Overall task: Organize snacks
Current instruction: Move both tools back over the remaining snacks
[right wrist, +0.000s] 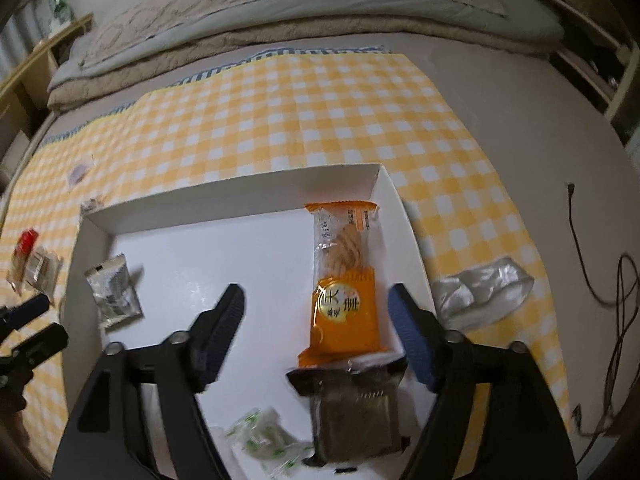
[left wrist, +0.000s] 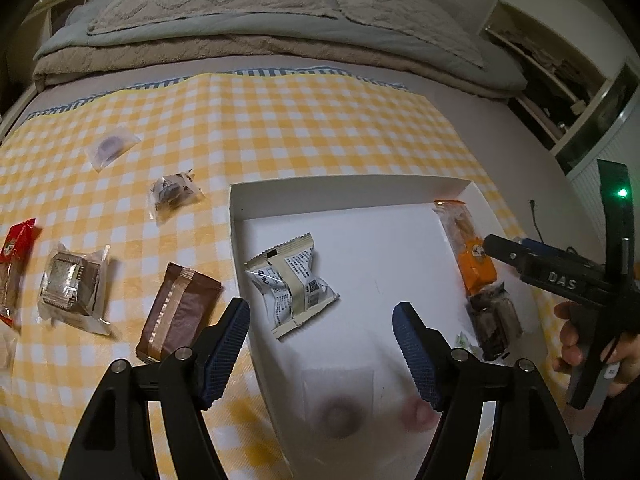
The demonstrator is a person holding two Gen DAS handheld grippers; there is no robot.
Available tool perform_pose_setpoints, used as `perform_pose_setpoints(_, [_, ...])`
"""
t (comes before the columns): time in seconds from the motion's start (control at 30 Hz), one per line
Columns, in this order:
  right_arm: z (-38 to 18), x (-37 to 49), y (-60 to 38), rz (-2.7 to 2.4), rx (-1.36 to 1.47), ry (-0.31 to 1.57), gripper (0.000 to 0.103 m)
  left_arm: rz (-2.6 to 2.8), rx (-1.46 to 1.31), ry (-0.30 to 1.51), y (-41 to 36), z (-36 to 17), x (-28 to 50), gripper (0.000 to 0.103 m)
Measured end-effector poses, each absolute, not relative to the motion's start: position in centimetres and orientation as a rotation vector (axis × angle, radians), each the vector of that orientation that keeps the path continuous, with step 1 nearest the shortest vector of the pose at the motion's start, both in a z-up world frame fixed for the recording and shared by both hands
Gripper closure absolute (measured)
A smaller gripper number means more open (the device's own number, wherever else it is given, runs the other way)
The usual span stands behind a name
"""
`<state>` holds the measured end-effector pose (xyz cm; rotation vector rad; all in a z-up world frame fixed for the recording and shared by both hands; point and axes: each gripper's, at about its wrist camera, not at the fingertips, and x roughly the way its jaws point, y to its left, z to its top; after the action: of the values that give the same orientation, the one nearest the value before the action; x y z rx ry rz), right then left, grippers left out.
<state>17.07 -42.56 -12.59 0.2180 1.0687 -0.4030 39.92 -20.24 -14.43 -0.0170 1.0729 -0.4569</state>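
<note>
Both tongs wide and empty over the white tray

Left tongs (left wrist: 320,344) hang by the tray (left wrist: 236,240) left wall; the brown packet (left wrist: 178,312) lies just outside it on the bed (long axis toward the tongs), far from the right tongs (right wrist: 314,332).

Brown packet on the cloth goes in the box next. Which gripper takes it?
Left. The left gripper, open and empty, hovers at the white box's left wall, right beside the brown packet. The right gripper, also open, is over the orange packet at the far side.
</note>
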Motion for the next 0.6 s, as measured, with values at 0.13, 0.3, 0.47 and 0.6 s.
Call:
perform_pose_setpoints(0.13, [-11.4,16.3,-41.6,-0.404,0.216,1.039,0.008,-0.461,-0.016,1.052,-19.6,-13.6,39.4,0.020])
perform_pose_setpoints(0.3, [-10.0,15.4,-39.9,-0.394,0.194,0.980,0.000,-0.467,-0.009,1.023,-18.7,-12.8,38.6,0.001])
perform_pose_setpoints(0.47, [-8.7,14.8,-38.2,-0.406,0.175,0.942,0.000,-0.461,0.016,0.995,-17.5,-11.9,37.7,0.000])
perform_pose_setpoints(0.6, [-7.7,14.5,-37.0,-0.420,0.175,0.913,0.000,-0.448,0.006,0.974,-16.1,-11.0,37.3,0.000])
